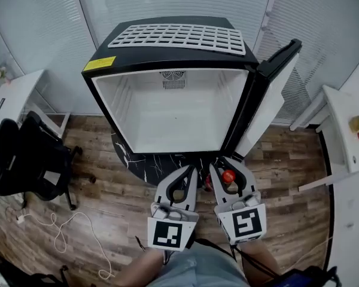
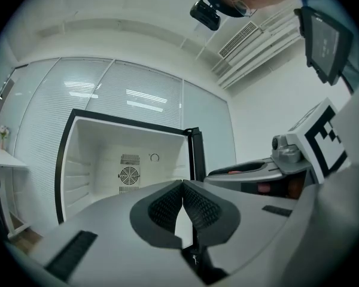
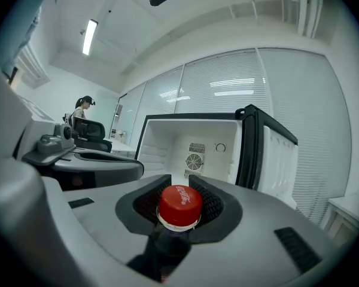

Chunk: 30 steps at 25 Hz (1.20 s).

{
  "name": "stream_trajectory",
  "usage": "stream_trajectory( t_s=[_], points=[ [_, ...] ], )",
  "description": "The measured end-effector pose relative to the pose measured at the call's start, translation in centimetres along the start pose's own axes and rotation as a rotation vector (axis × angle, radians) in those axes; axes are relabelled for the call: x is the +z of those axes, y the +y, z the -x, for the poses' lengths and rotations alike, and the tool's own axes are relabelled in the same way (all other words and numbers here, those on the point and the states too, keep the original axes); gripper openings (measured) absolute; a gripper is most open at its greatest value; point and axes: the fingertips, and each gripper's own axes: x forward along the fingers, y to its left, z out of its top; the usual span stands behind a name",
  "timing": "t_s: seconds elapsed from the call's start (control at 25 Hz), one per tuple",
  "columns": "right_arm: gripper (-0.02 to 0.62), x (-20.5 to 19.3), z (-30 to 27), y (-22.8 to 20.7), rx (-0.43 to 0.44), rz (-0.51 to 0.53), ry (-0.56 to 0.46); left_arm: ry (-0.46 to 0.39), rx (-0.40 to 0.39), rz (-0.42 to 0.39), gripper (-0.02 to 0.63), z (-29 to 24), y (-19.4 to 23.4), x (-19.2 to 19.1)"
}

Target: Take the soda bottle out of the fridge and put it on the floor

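Head view looks down on the wooden floor [image 1: 107, 202], and on it, up against the blinds, stands the black fridge [image 1: 173, 112] with its white inside open toward me. Its door [image 1: 269, 94] is swung out to the right. A white grille [image 1: 179, 36] lies on the fridge top, and a dark marbled base [image 1: 149, 160] shows under its front edge. A white desk [image 1: 12, 97] sits at the left with a black chair [image 1: 30, 160] beside it, and a white cable [image 1: 66, 226] loops over the boards near the chair. Close to my body I hold both tongs side by side, pointing at the fridge, each with its marker cube [image 1: 167, 233] at the back end. My left tongs [image 2: 182, 187] are shut, the ribbed pads meeting at their tips with nothing between them. My right tongs [image 3: 179, 181] are at a narrow gap, clamped on the neck of the soda bottle [image 3: 170, 241] just under its red cap [image 3: 180, 203]. That bottle is outside the fridge, in front of the open compartment and to the left of the door. It hangs upright from my right tongs above the floor, cap uppermost, the dark body dropping below the pads. A small round fan vent [image 3: 194, 161] shows on the fridge's back wall beyond the cap.
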Motion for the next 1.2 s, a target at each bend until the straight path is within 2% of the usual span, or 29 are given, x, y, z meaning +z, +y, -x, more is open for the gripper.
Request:
stream_trajectory(
  t_s=[0.28, 0.56, 0.76, 0.96, 1.2],
  points=[
    [0.104, 0.9, 4.6, -0.8, -0.154, -0.035, -0.048, 0.016, -0.105, -0.005, 0.017, 1.4, -2.2, 0.0],
    [0.104, -0.7, 9.4, 0.8, -0.302, -0.062, 0.038, 0.024, -0.261, 0.004, 0.017, 4.8, -4.5, -0.1],
    [0.104, -1.3, 14.0, 1.7, -0.447, -0.078, 0.064, 0.038, -0.395, 0.027, 0.017, 7.0, -7.0, -0.7],
    [0.104, -3.3, 20.3, 2.3, -0.598, -0.103, 0.107, 0.073, -0.542, 0.047, 0.017, 8.9, -11.5, -2.5],
    [0.104, -5.3, 28.9, 2.2, -0.808, -0.114, 0.135, 0.097, -0.749, 0.061, 0.017, 10.9, -19.5, -3.7]
  ],
)
